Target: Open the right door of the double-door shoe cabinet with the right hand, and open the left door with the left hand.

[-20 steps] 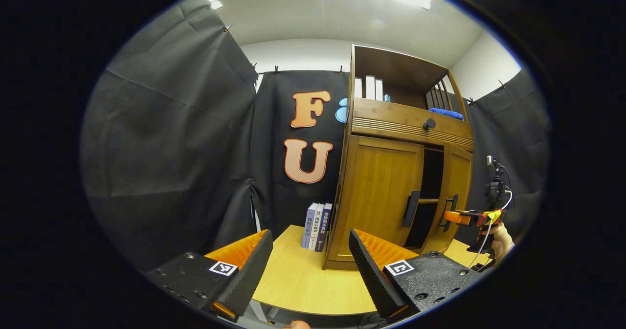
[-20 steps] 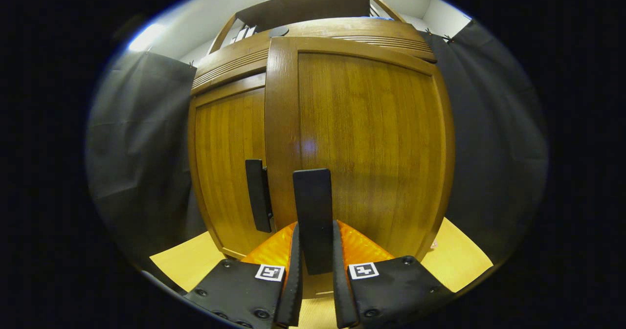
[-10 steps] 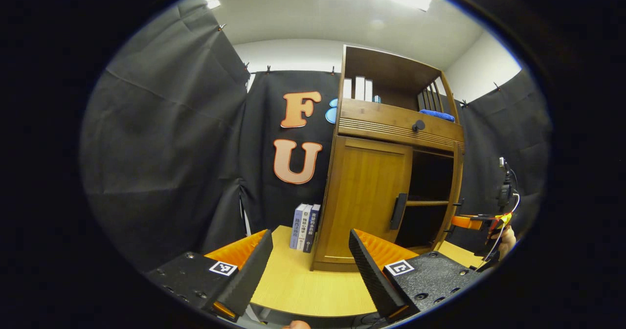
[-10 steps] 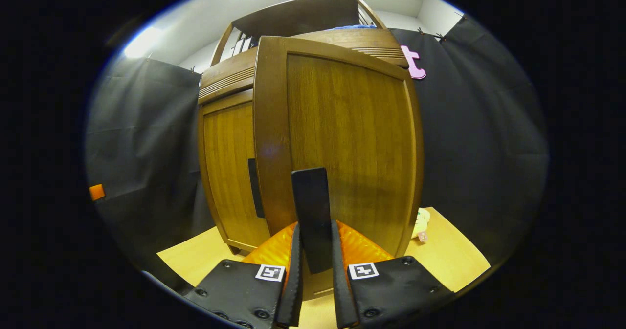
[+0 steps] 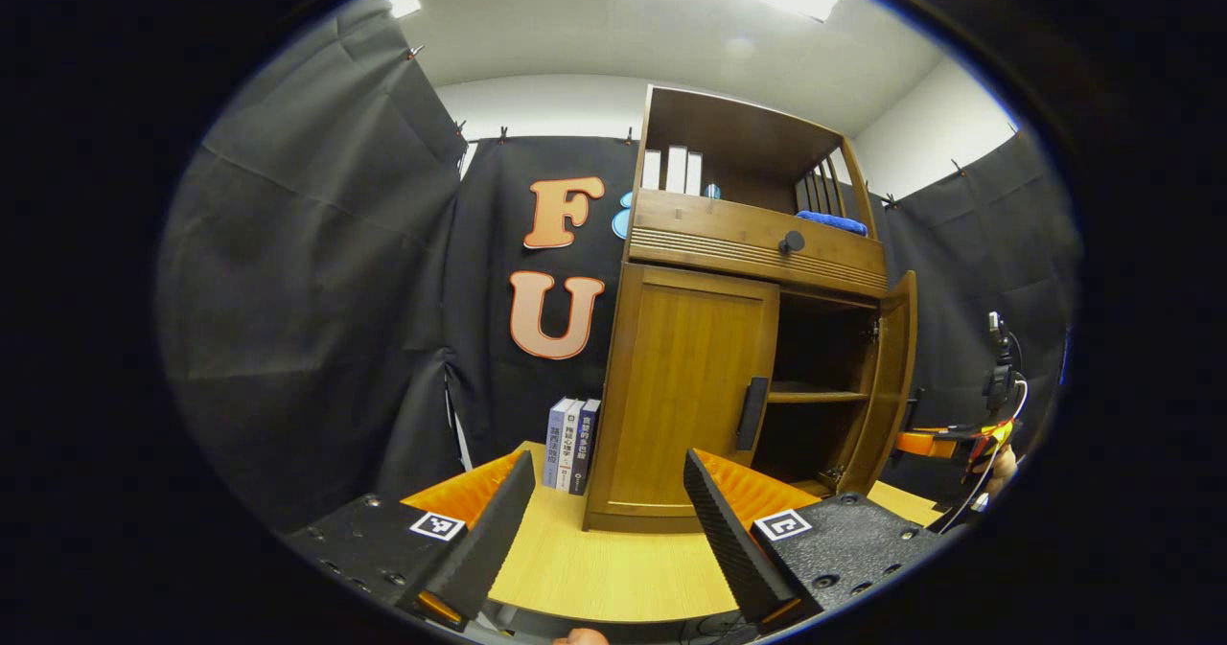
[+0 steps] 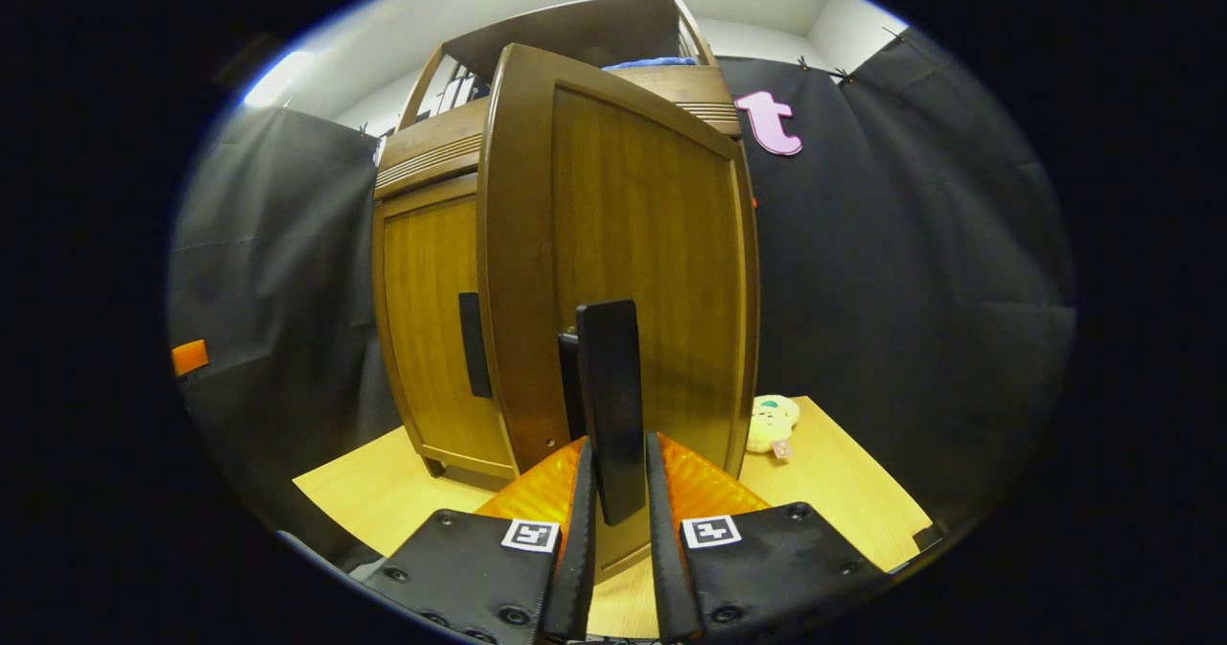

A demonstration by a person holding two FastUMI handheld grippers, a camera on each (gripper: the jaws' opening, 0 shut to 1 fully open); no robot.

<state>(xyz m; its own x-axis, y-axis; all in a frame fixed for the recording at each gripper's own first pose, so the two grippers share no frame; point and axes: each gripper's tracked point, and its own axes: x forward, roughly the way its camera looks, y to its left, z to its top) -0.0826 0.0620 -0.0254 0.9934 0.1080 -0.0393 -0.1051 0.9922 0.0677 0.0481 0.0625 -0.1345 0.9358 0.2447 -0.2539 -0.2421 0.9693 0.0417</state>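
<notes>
At 3 o'clock of brown wooden shoe cabinet [image 5: 738,338], right gripper [image 6: 613,530] clenched on flat black door handle [image 6: 610,405], right door [image 6: 633,271] swung wide. Left gripper [image 5: 609,520] released, next grab closed left door's black handle [image 5: 752,413].

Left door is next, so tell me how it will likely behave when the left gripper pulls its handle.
The left door looks like a rigid wooden panel, so it should swing stiffly, not flex. Its slim black handle looks smooth, so the open left gripper might slip unless the fingers close squarely. The right door stands swung out, held by the right gripper; expect a similar hinge arc.
</notes>
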